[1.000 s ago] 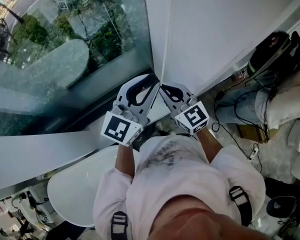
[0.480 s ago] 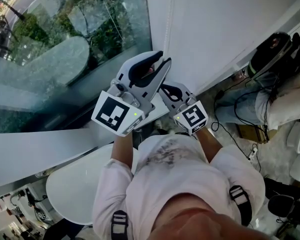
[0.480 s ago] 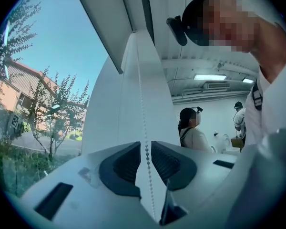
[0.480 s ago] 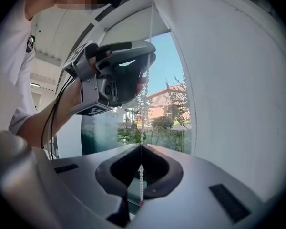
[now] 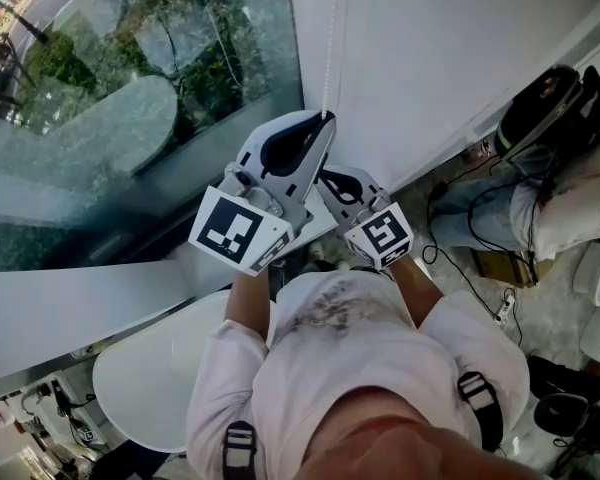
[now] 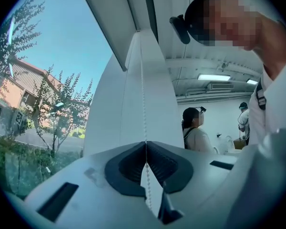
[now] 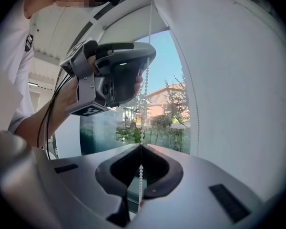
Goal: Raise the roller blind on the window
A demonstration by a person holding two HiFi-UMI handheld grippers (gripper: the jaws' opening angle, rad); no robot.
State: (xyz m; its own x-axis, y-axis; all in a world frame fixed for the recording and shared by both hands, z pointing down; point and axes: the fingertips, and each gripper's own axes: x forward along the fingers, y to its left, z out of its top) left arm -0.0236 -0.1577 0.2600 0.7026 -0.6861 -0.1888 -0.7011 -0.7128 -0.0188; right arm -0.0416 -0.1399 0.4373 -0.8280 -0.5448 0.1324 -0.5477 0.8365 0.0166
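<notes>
Chain (image 5: 330, 48) pull in hand: left gripper (image 5: 326, 118) jaws pinch it high, right gripper (image 5: 321, 175) jaws lower; next, probably, right lets go while left draws down.

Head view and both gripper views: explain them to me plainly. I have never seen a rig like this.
There is no robot here. A person holds a two-jaw tool in each hand. The head view comes from a camera on the person's head, looking steeply down. It shows the left gripper higher up and the right gripper just below it. Both are at the chain that hangs beside the window. The other two pictures come from a camera riding on each gripper, looking along its jaws. In each, the jaws are closed on the chain. Nothing rests on a table; the work is all at the window.
</notes>
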